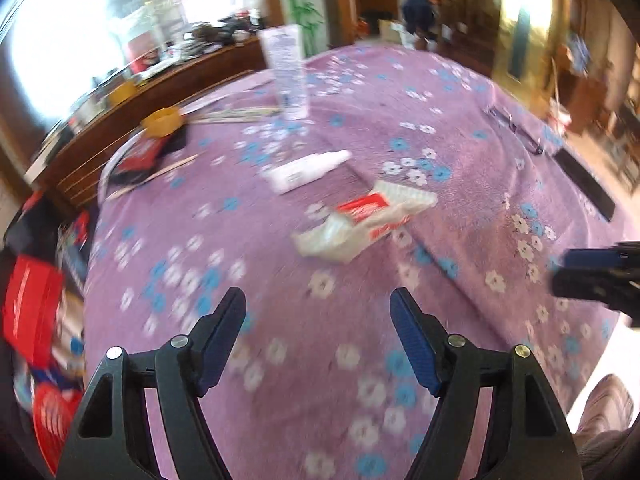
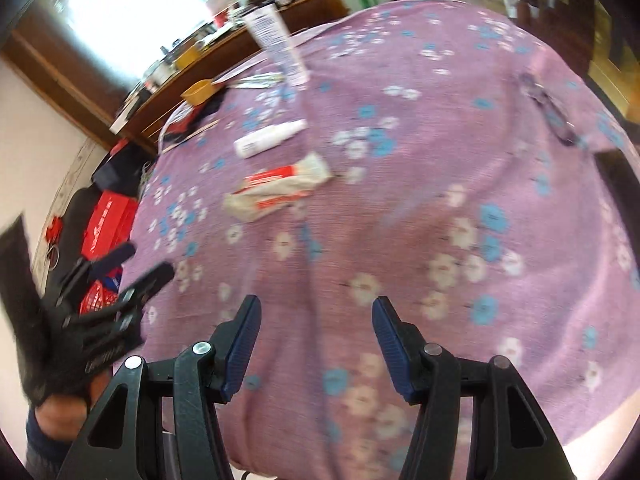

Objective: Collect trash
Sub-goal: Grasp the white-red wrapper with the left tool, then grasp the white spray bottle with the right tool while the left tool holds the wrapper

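Evidently still at the approach step, the left gripper (image 1: 318,334) and right gripper (image 2: 316,338) hover spread and empty short of the crumpled white-and-red plastic wrapper (image 1: 360,220), just this side of the white squeeze bottle (image 1: 306,170), which one must next reach and pinch.

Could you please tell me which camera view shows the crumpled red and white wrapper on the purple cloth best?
The left wrist view: the wrapper lies near the picture's middle, larger, with its clear plastic and red print distinct. The right wrist view shows the same wrapper smaller, farther off, left of centre and more blurred.
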